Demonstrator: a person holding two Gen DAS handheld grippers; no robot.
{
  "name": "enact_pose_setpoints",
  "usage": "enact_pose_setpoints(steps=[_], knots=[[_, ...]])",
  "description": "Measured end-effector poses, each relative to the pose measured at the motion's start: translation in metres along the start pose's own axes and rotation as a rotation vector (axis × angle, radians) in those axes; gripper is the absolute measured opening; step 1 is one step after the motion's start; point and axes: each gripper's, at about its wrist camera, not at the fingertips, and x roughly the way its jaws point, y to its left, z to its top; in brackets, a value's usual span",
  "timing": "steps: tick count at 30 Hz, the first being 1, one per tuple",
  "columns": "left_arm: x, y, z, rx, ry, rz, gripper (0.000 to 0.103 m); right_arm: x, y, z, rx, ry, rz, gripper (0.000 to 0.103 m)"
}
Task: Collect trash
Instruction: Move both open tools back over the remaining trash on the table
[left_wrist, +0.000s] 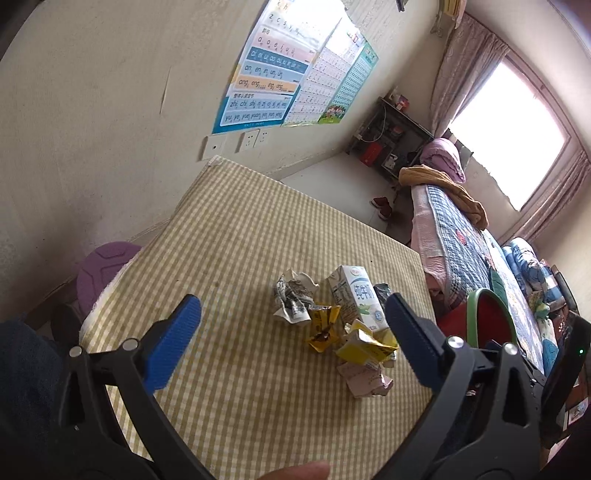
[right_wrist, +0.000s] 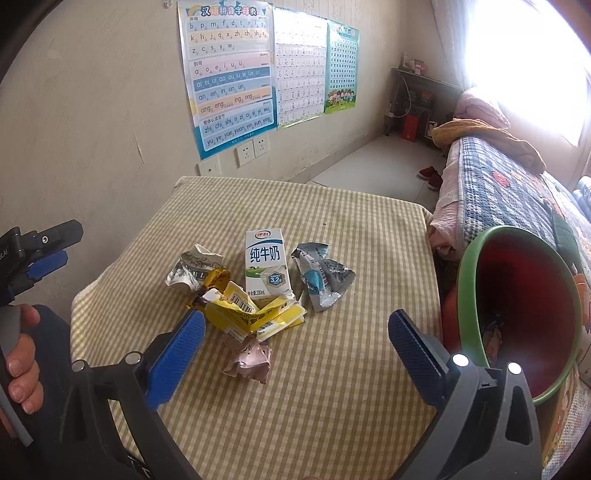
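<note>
Trash, a milk carton standing among crumpled wrappers, sits clustered mid-table beside the red bin for short transfers, so I hold the left gripper and right gripper released, empty, above it.

Bare tablecloth before the trash pile — bin crowds right edge.
</note>
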Motion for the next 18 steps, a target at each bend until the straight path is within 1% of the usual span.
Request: enact_pose_setpoints(steps=[4,9,13,18], knots=[[0.005,0.015,-0.002,-0.034,0.010,0.015,0.097,0.009,0.013,0.002,-0.025,0.018,0.008,0.096],[0.014,0.026,-0.005,-0.060,0.040,0.015,0.097,0.019,0.021,0.003,-0.039,0.036,0.016,0.096],[0.023,0.029,-0.008,-0.061,0.071,0.015,0.097,0.027,0.019,0.005,-0.028,0.047,0.021,0.096],[0.036,0.022,-0.010,-0.048,0.113,0.004,0.097,0.037,0.010,0.008,-0.003,0.054,0.014,0.096]])
